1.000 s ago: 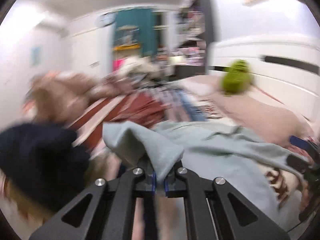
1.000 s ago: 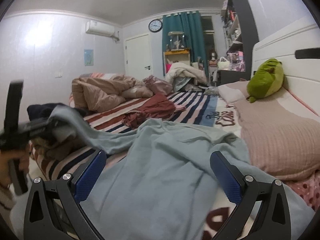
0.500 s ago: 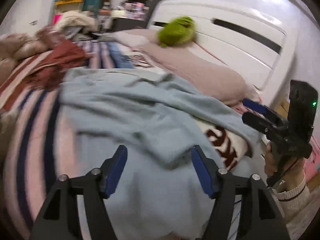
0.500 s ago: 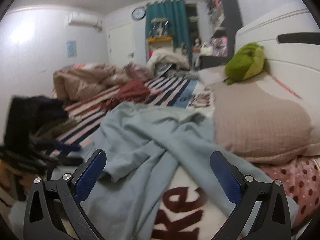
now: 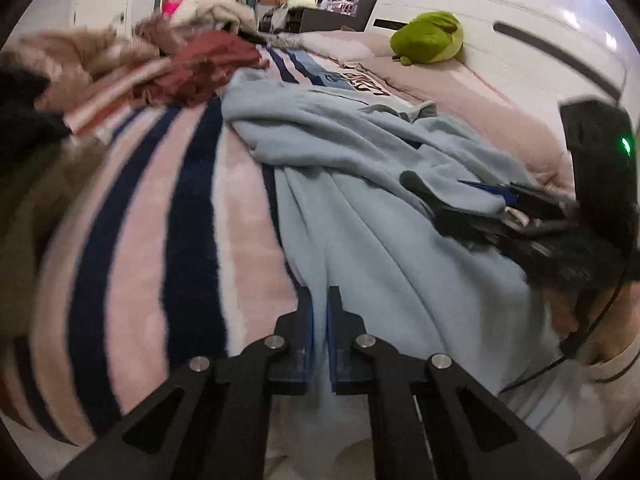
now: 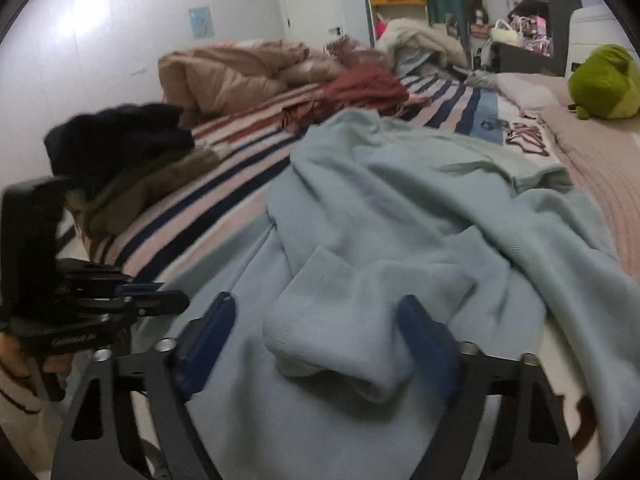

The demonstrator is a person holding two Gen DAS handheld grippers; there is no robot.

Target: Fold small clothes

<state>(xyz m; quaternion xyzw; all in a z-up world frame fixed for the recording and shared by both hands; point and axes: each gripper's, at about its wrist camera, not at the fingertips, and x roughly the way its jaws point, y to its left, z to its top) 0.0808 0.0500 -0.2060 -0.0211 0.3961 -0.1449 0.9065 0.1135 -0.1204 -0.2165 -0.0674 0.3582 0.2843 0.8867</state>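
A light blue sweatshirt (image 5: pixel 360 184) lies crumpled on the striped bed; it also fills the right wrist view (image 6: pixel 400 216). My left gripper (image 5: pixel 319 312) is shut on the sweatshirt's near hem at the bed's front edge. My right gripper (image 6: pixel 320 320) is open, its blue pads either side of a sleeve cuff (image 6: pixel 340 340). The right gripper also shows in the left wrist view (image 5: pixel 460 196) over the sweatshirt's right side, and the left gripper shows at the left of the right wrist view (image 6: pixel 152 296).
A pink and navy striped blanket (image 5: pixel 160 220) covers the bed. A maroon garment (image 5: pixel 208 68), a brown duvet (image 6: pixel 224 76) and dark clothes (image 6: pixel 120 140) lie further back and left. A green plush (image 5: pixel 428 36) sits on pink pillows by the white headboard (image 5: pixel 520 32).
My left gripper let go of the sleeve, opened, moved to the near hem and shut on it. My right gripper stayed open and dropped down around the sleeve cuff.
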